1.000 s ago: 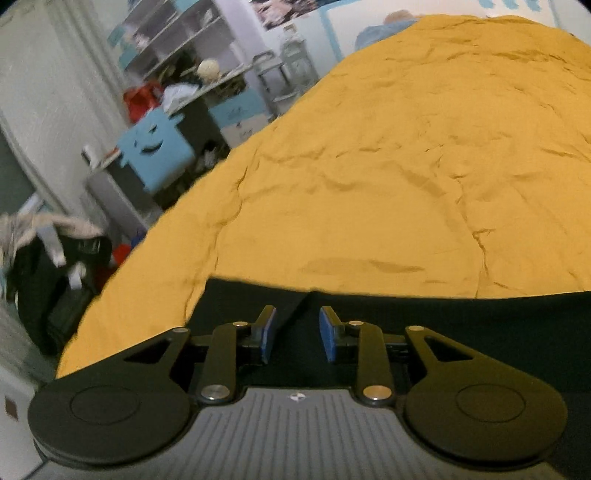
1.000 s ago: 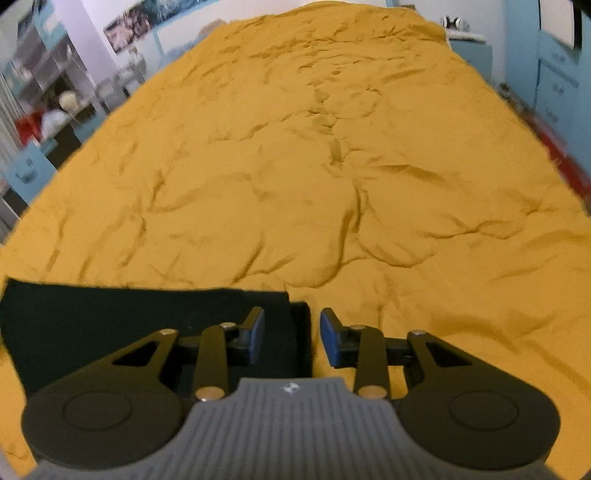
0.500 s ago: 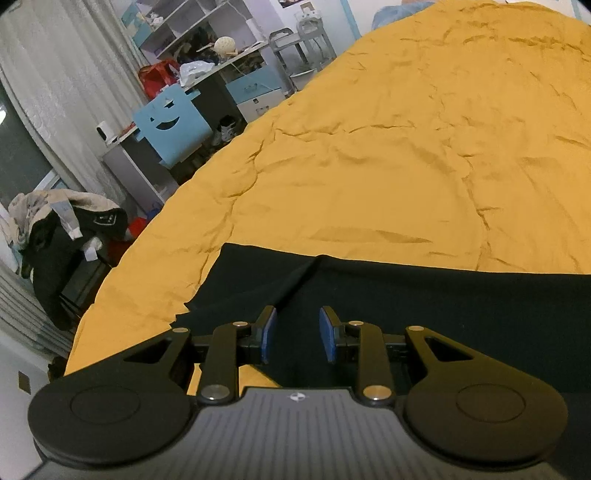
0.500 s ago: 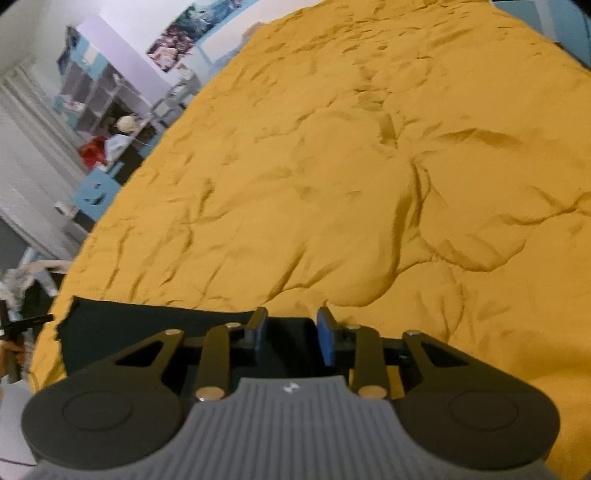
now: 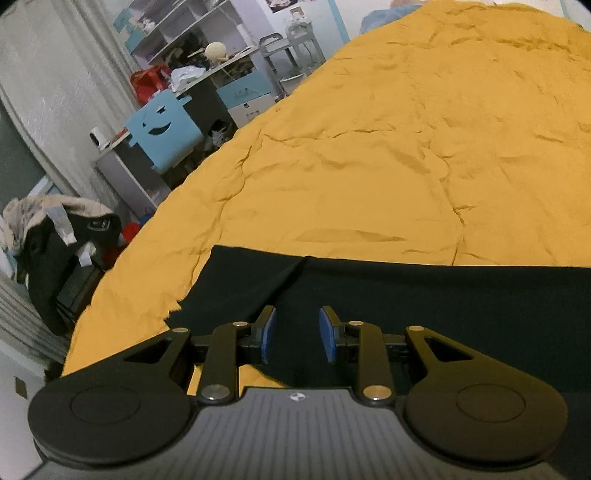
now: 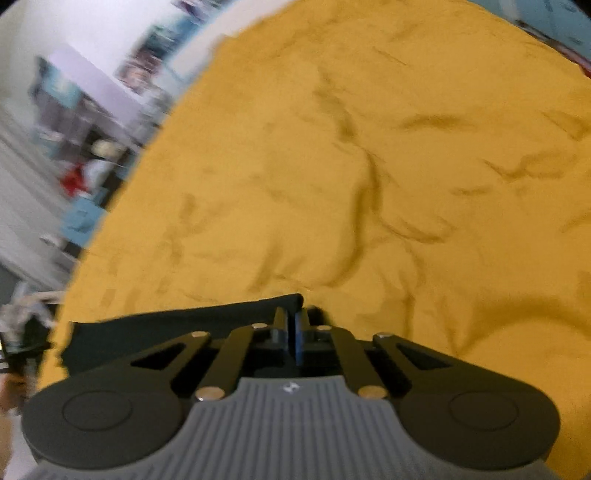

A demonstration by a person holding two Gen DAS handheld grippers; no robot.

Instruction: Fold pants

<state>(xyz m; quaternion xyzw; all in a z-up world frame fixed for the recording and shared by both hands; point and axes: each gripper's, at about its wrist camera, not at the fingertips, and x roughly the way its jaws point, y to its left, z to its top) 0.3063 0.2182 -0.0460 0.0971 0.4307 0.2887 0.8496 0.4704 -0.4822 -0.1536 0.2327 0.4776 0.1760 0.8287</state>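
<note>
Black pants (image 5: 424,295) lie flat across the near part of a yellow bedspread (image 5: 406,147). In the left wrist view my left gripper (image 5: 297,332) is open, its blue pads apart, hovering just above the pants near their left end. In the right wrist view, which is blurred, my right gripper (image 6: 291,326) is shut on the right end of the pants (image 6: 177,325), at the corner of the cloth. The rest of the pants runs off to the left over the bedspread (image 6: 369,166).
Left of the bed stand a desk with a blue smiley-face chair (image 5: 162,129), cluttered shelves (image 5: 177,33) and a heap of dark clothes (image 5: 55,236). The bed edge curves down at the left.
My right gripper has closed on the right end of the pants and is swinging, which blurs its view. My left gripper has stayed open over the pants' left end.
</note>
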